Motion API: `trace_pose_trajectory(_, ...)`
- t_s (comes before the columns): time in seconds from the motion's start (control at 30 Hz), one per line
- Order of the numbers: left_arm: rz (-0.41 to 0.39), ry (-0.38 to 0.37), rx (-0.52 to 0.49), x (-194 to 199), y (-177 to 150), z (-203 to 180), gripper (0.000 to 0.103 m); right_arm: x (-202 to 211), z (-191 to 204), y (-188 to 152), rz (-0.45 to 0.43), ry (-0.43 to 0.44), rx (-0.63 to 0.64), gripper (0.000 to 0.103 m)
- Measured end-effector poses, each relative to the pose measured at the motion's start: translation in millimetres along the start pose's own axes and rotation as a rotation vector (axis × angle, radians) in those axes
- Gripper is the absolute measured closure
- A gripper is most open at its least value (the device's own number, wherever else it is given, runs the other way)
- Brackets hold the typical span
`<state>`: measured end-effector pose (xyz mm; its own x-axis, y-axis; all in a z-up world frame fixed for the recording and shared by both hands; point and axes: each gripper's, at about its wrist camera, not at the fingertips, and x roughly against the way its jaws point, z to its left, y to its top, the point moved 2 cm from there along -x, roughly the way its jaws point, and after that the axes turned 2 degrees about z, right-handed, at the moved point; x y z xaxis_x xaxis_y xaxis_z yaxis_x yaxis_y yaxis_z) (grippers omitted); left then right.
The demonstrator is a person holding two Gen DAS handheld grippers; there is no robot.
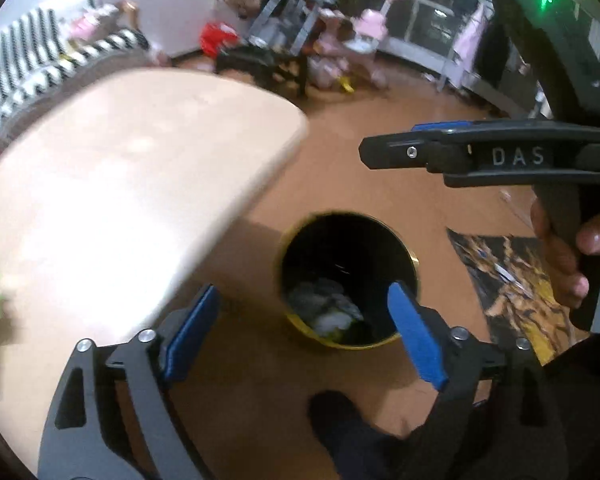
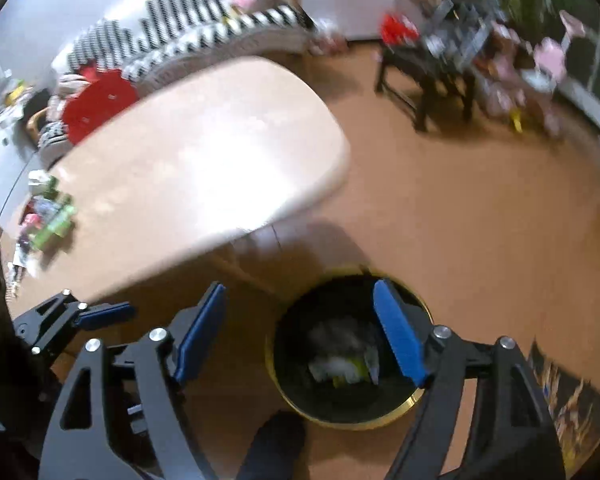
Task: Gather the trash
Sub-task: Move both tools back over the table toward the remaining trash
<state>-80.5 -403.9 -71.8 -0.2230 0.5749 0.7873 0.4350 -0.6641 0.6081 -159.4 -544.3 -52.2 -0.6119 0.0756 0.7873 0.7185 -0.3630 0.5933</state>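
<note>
A round bin with a yellow rim stands on the floor beside the table. Crumpled pale and green trash lies at its bottom. My left gripper hangs above the bin's near side, open, with nothing between its blue pads. My right gripper is also above the bin, open and empty. In the left wrist view the right gripper appears side-on at the upper right, held by a hand. More wrappers and green packets lie on the table's far left end.
The pale rounded table overhangs the bin's left side. A dark foot stands just in front of the bin. A yellow-black patterned mat lies to the right. A red seat, a striped sofa and toys sit behind.
</note>
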Motion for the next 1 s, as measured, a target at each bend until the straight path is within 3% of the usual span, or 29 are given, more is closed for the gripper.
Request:
trace_pose_trajectory(0.1,-0.051,0.055,0.089,46.2,-5.4,48.7,0.015,3.4,55.7,25.8,-0.044,0.073,0.056,0.024)
trace_pose_trajectory(0.27,-0.121,0.275,0.204,119.2,-33.6,133.7,0.013,-3.5,159.9,57.4,-0.081,0.178,0.172,0.019)
trace_pose_trajectory(0.47,-0.132,0.516,0.354,202.3,-101.0,232.3,0.012,-41.3,270.1,73.2,-0.018,0.251,0.256,0.017)
trace_pose_trajectory(0.73,-0.084,0.630,0.541,250.8,-188.4,321.8,0.012,-76.8,374.2,63.1,-0.004,0.226,0.421,0.017)
trace_pose_trajectory(1.0,-0.025,0.544,0.659,235.8,-217.7,349.8,0.012,-117.0,419.0,61.7,0.040,0.181,0.458,0.017)
